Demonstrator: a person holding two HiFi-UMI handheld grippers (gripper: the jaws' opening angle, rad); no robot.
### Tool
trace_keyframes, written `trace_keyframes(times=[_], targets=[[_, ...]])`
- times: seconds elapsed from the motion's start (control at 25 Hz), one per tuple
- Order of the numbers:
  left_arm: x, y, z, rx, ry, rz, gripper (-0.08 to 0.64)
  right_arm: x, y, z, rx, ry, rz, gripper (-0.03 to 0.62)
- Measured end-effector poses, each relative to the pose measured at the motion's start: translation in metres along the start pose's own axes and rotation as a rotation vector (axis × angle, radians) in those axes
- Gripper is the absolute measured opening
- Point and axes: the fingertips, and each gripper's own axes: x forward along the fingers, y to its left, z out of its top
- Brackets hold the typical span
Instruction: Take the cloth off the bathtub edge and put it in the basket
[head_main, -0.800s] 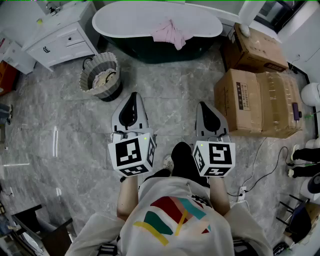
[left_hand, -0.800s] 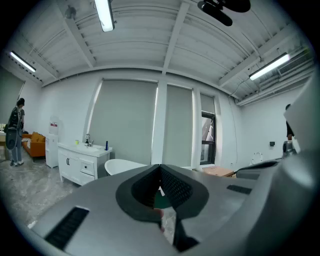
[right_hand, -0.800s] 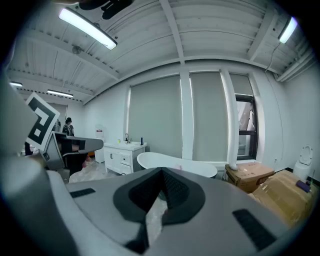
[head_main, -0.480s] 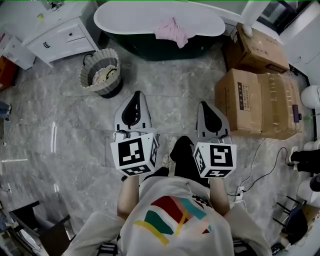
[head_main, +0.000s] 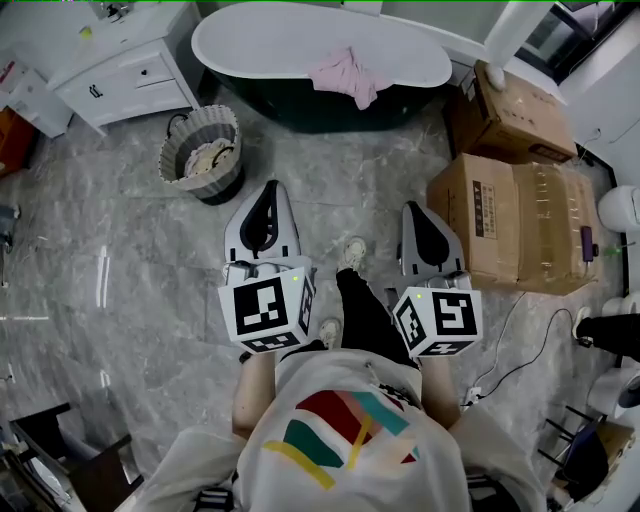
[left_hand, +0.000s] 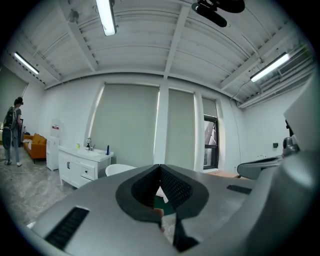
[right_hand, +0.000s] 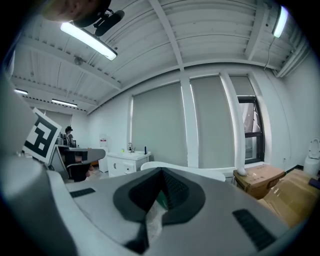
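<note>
Both closed and empty, left tongs (head_main: 269, 195) and right tongs (head_main: 417, 212); pink cloth (head_main: 345, 76) draped over bathtub (head_main: 270, 40) edge, basket (head_main: 218, 184) near.

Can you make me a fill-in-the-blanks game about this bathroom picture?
1. The cloth hanging on the bathtub edge is ____.
2. The basket stands on the ____.
3. The left gripper and the right gripper both have jaws that are ____.
Missing words: pink; floor; shut.
</note>
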Motion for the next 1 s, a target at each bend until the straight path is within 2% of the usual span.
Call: trace_keyframes(times=[0.16,0.32,0.44,0.68,0.84,1.0], targets=[[0.022,-0.003,0.005,0.004,-0.044,0.003,0.020,0.023,-0.008,0.007,-0.012,-0.026,0.048,0.008],[0.065,-0.006,0.004,0.007,-0.091,0.001,0.020,0.062,-0.020,0.017,-0.040,-0.103,0.094,0.008],[0.104,-0.006,-0.005,0.000,-0.100,0.013,0.020,0.101,-0.040,0.018,-0.050,-0.135,0.098,0.008],[0.192,-0.004,-0.012,-0.044,-0.068,0.045,0.020,0.179,-0.090,0.019,0.008,-0.113,0.114,0.008],[0.238,-0.010,-0.005,-0.019,-0.065,0.063,0.020,0.222,-0.121,0.024,0.045,-0.117,0.111,0.008],[0.282,-0.018,0.003,-0.003,-0.043,0.059,0.020,0.266,-0.141,0.025,0.074,-0.075,0.130,0.008]])
